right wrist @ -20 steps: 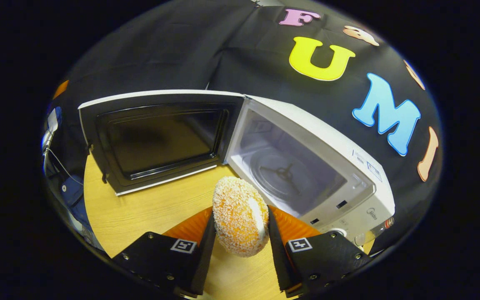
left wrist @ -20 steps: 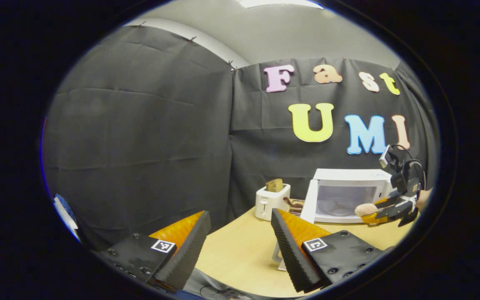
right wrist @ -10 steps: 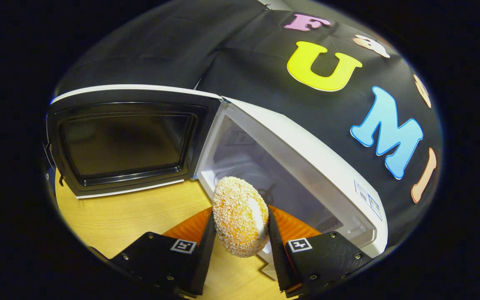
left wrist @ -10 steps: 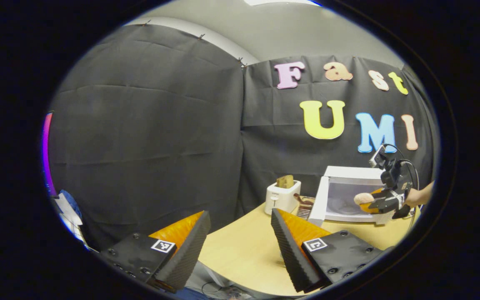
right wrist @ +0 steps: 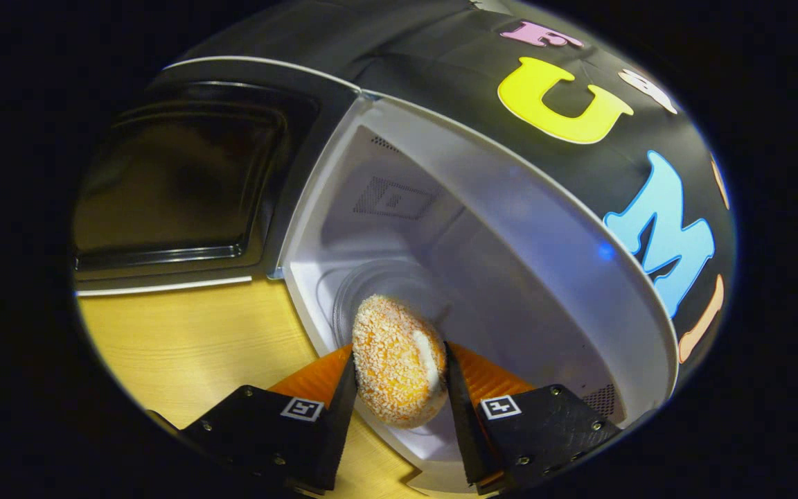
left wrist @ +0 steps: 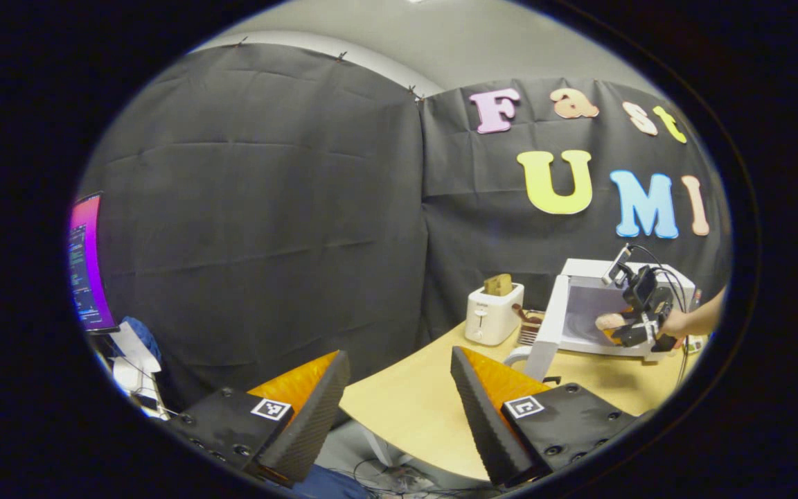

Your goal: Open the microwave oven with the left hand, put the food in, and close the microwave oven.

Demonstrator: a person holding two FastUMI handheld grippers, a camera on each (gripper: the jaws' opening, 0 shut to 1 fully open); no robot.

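Writing: square black-and-white coded markers are seen on both finger mounts of each gripper; no brand text can be made out on the microwave oven (right wrist: 510,229) or on the toaster (left wrist: 493,317), whose front lettering is too small to tell. A lit screen (left wrist: 84,263) is noted at the far left of the left gripper view; its content is not recorded.

Right gripper (right wrist: 399,378): the fingers are clamped on the food (right wrist: 399,360), a round orange piece coated in pale crumbs, held on edge between the two ridged pads. The food is held at the mouth of the oven cavity, over the front lip, with the glass turntable (right wrist: 378,291) just beyond it. The oven door (right wrist: 177,180) is swung wide open to the left, its dark inner window facing the camera.

In the left gripper view the right gripper (left wrist: 622,331) is seen far off at the oven opening, held by a hand (left wrist: 676,324) with a bare forearm reaching in from the right.

Left gripper (left wrist: 399,398): the fingers are set wide apart with nothing between them, held over the near edge of the wooden table (left wrist: 413,409), well apart from the oven. The toaster stands just left of the open door, with something brown in its slot.
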